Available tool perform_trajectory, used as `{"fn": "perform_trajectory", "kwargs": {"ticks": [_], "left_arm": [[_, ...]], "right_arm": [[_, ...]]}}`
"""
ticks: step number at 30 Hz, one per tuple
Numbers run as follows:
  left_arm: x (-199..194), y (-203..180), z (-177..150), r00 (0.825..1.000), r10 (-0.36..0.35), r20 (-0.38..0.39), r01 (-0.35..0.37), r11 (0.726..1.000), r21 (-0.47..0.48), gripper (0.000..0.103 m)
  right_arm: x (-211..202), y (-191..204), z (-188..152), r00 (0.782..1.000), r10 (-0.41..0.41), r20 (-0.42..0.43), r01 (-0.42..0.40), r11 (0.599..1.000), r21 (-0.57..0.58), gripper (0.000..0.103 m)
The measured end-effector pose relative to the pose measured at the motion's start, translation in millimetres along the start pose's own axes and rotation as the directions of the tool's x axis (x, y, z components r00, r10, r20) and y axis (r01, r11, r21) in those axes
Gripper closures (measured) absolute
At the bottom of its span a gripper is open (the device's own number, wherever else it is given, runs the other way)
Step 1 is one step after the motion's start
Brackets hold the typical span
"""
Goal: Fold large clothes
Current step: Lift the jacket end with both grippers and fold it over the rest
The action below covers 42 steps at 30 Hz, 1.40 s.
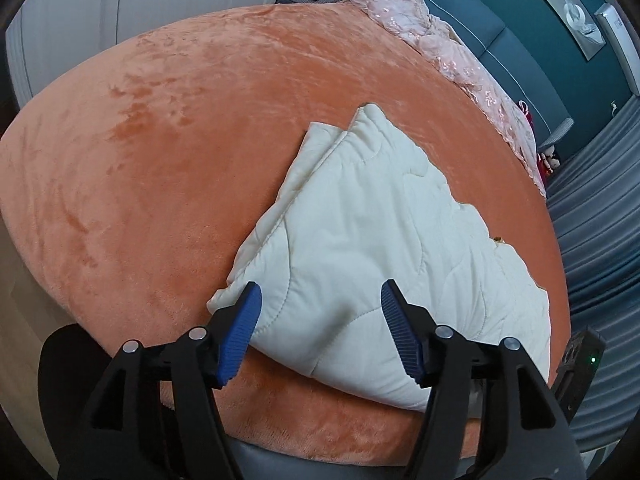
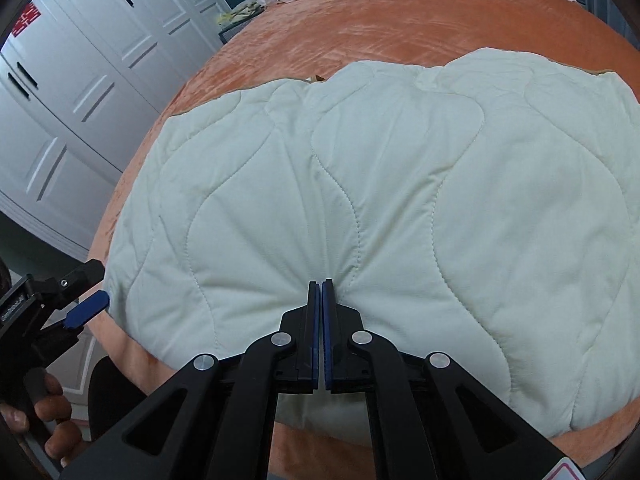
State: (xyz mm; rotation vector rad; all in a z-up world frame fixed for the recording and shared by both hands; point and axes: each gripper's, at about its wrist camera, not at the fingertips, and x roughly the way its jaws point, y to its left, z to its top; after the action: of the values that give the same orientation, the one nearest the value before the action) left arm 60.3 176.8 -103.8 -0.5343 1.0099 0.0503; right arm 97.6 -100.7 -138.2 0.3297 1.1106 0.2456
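A cream quilted blanket (image 2: 360, 200), folded on the orange bed (image 1: 160, 140), is pinched by the clenched right tool (image 2: 322, 292) while the released left tool (image 1: 320, 312) should be kept clear for squared edges.

L tool (image 1: 321, 300) agape, R tool (image 2: 321, 292) closed

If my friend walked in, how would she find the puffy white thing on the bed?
Look at the big bed covered in a fuzzy orange plush blanket. Near its front edge lies a folded cream-white quilted comforter with wavy stitch lines. It is the only pale, padded thing on the orange; the crumpled pink lacy fabric sits far back by the headboard.
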Motion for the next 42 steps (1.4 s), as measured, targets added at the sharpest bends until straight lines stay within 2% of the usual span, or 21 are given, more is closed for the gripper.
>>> {"fn": "perform_trajectory", "kwargs": {"ticks": [2, 3, 4, 8, 13, 17, 19, 24, 27, 30, 33, 37, 39, 42], "left_arm": [[-14, 0, -2, 0.998, 0.038, 0.051, -0.037, 0.999, -0.027, 0.041], [-21, 2, -3, 0.996, 0.045, 0.08, -0.042, 0.998, -0.036, 0.037], [-24, 3, -3, 0.994, 0.052, 0.093, -0.048, 0.998, -0.046, 0.028], [-5, 15, -4, 0.996, 0.084, 0.031, -0.082, 0.995, -0.052, 0.025], [23, 26, -13, 0.998, 0.012, -0.069, -0.021, 0.99, -0.14, 0.027], [37, 19, -18, 0.995, -0.034, -0.096, 0.019, 0.988, -0.151, 0.037], [38, 13, -18, 0.996, -0.026, -0.09, 0.014, 0.991, -0.134, 0.044], [25, -1, -17, 0.996, -0.06, -0.064, 0.052, 0.992, -0.114, 0.078], [2, -15, -14, 0.994, -0.11, -0.027, 0.108, 0.992, -0.072, 0.086], [-24, -39, -12, 0.987, -0.163, 0.009, 0.163, 0.987, 0.002, 0.089], [-48, -82, -17, 0.979, -0.199, 0.044, 0.192, 0.973, 0.127, 0.09], [-71, -152, -35, 0.963, -0.264, 0.054, 0.235, 0.921, 0.31, 0.09], [-72, -185, -47, 0.954, -0.299, 0.018, 0.271, 0.887, 0.374, 0.09], [-59, -225, -69, 0.949, -0.315, -0.037, 0.297, 0.842, 0.449, 0.09]], "right_arm": [[3, 0, 0, 1.0, -0.007, -0.002, 0.007, 1.0, 0.003, 0.103], [4, 0, -1, 1.0, -0.01, -0.002, 0.01, 1.0, 0.0, 0.103], [5, 0, -1, 1.0, -0.012, -0.002, 0.012, 1.0, -0.005, 0.103], [9, -1, -3, 1.0, -0.016, 0.006, 0.016, 1.0, -0.007, 0.103], [-5, 0, -1, 1.0, -0.007, -0.015, 0.007, 0.999, 0.037, 0.103], [-30, -5, -14, 0.999, -0.015, -0.029, 0.016, 1.0, 0.017, 0.103], [-38, -10, -24, 0.999, -0.029, -0.043, 0.03, 1.0, 0.01, 0.103], [-20, -20, -37, 0.997, -0.032, -0.076, 0.034, 0.999, 0.025, 0.103], [-9, -15, -36, 0.996, -0.061, -0.06, 0.061, 0.998, -0.004, 0.103], [-7, -8, -36, 0.995, -0.087, -0.04, 0.085, 0.995, -0.053, 0.103], [-18, -17, -34, 0.998, -0.04, -0.041, 0.039, 0.999, -0.012, 0.103], [-58, -42, -32, 0.999, 0.037, -0.008, -0.036, 0.995, 0.088, 0.103], [-85, -58, -31, 0.999, 0.032, 0.02, -0.034, 0.994, 0.102, 0.101], [-124, -87, -34, 0.999, -0.005, 0.054, -0.002, 0.991, 0.132, 0.1]]}}
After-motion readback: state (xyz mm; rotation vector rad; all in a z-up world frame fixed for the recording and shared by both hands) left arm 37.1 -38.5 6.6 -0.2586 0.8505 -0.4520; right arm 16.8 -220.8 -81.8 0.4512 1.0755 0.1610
